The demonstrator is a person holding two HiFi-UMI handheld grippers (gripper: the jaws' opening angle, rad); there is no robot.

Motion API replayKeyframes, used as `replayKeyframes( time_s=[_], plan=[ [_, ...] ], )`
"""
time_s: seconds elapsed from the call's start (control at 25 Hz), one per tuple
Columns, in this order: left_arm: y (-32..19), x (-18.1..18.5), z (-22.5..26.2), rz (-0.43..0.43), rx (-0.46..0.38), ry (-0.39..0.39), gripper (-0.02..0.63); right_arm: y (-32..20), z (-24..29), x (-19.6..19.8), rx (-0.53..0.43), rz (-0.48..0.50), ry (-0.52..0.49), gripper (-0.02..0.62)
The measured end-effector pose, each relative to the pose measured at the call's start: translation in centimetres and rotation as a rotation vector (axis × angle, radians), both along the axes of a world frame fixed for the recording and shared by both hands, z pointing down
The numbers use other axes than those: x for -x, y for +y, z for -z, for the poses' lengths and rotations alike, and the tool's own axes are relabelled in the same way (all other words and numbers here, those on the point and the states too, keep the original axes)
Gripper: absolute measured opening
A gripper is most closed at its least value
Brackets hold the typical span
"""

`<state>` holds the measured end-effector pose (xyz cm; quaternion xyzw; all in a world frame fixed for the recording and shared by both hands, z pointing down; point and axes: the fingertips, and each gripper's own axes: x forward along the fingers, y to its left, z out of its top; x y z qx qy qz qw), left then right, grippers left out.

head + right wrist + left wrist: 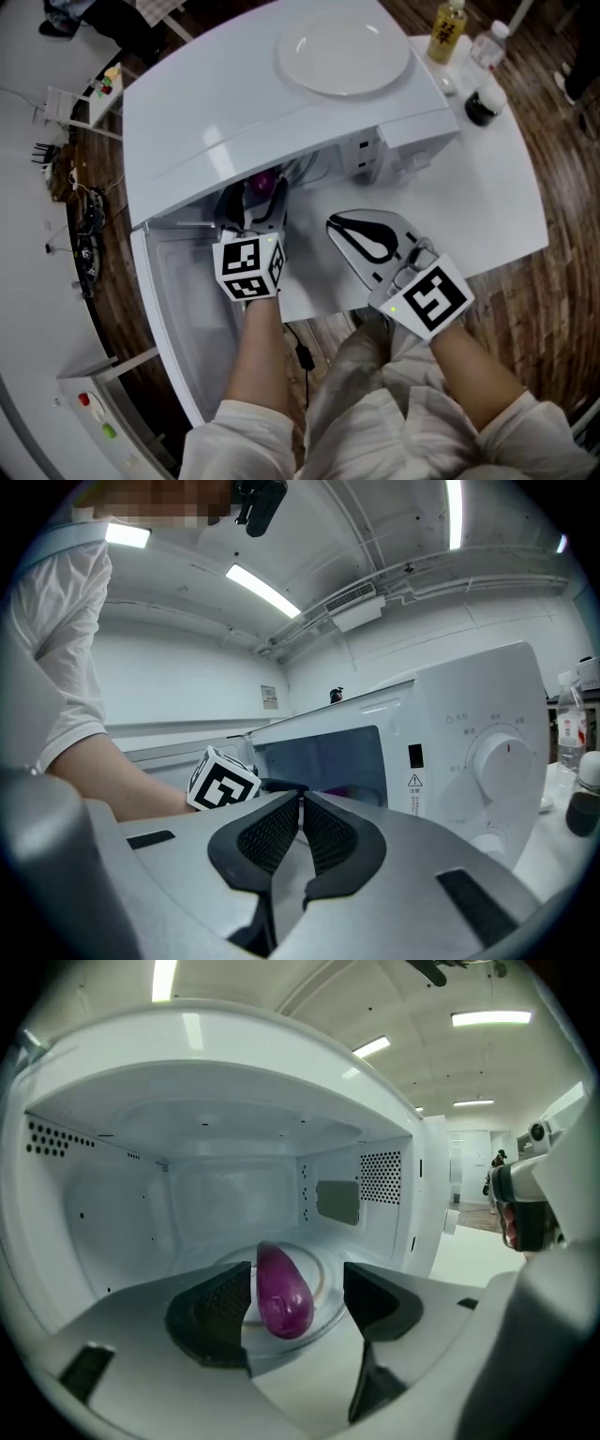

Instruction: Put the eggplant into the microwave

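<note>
Two hazards from here: snagging the eggplant [283, 1293], lying loose on the microwave's [234, 1072] turntable [324, 1271] between the wide-open left gripper's [300, 1299] jaws, during withdrawal, or rolling it doorward. Holds the right gripper [300, 832] closed, empty, outside the microwave.

Bright ceiling strip-light glare; fisheye-warped edges

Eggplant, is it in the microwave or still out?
In. The eggplant lies on the glass turntable inside the microwave. The left gripper is open, its jaws apart and not gripping it.
</note>
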<state>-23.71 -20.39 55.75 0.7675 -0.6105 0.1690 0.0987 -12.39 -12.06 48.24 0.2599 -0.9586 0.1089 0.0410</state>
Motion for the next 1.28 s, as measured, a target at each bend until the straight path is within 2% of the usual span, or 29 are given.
replayKeyframes(
  time_s=[0.4,0.96,1.04,1.2,1.28],
  plan=[
    [2.1,-0.9,1.6,-0.015,-0.025,0.026,0.299,0.9,0.9,0.4,-0.022,0.021,0.018,0.035],
    [5.6,-1.7,3.2,0.013,-0.058,0.100,0.289,2.7,1.6,0.1,-0.036,0.047,0.047,0.035],
    [6.3,-1.8,3.4,0.016,-0.061,0.106,0.222,3.0,1.6,0.1,-0.037,0.050,0.050,0.035],
    [7.4,-1.8,3.7,0.023,-0.071,0.110,0.032,3.5,1.7,0.1,-0.037,0.056,0.056,0.035],
    [7.8,-2.0,3.8,0.018,-0.074,0.114,0.006,3.7,1.7,0.1,-0.038,0.058,0.058,0.035]
  ],
)
